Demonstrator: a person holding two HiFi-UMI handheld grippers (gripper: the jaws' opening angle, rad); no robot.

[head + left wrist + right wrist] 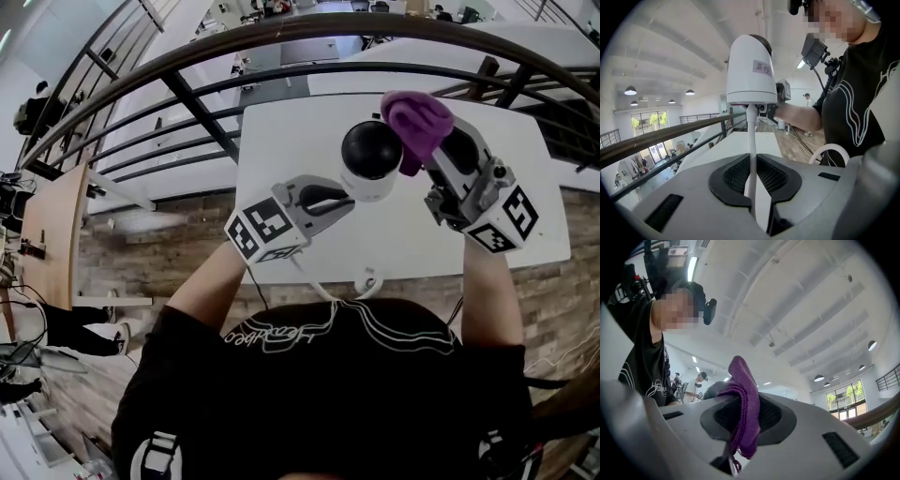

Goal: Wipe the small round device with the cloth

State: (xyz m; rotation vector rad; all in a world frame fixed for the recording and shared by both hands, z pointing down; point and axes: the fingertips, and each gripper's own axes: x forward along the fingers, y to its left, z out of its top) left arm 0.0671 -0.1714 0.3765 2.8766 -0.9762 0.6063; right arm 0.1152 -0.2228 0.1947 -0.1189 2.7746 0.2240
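The small round device (370, 159) is white with a black dome and is held up above the white table (309, 141). My left gripper (342, 195) is shut on the thin white stem (751, 140) under the device (751, 70), which stands upright past the jaws. My right gripper (441, 150) is shut on a folded purple cloth (419, 124), which sits at the dome's upper right side; I cannot tell if it touches. In the right gripper view the cloth (745, 399) sticks up between the pads of my right gripper (743, 416).
A white cable loop (364, 284) hangs at the table's near edge. A dark metal railing (187, 94) curves behind the table, with a drop to a lower floor beyond it. Wooden flooring (159, 248) lies left of the table.
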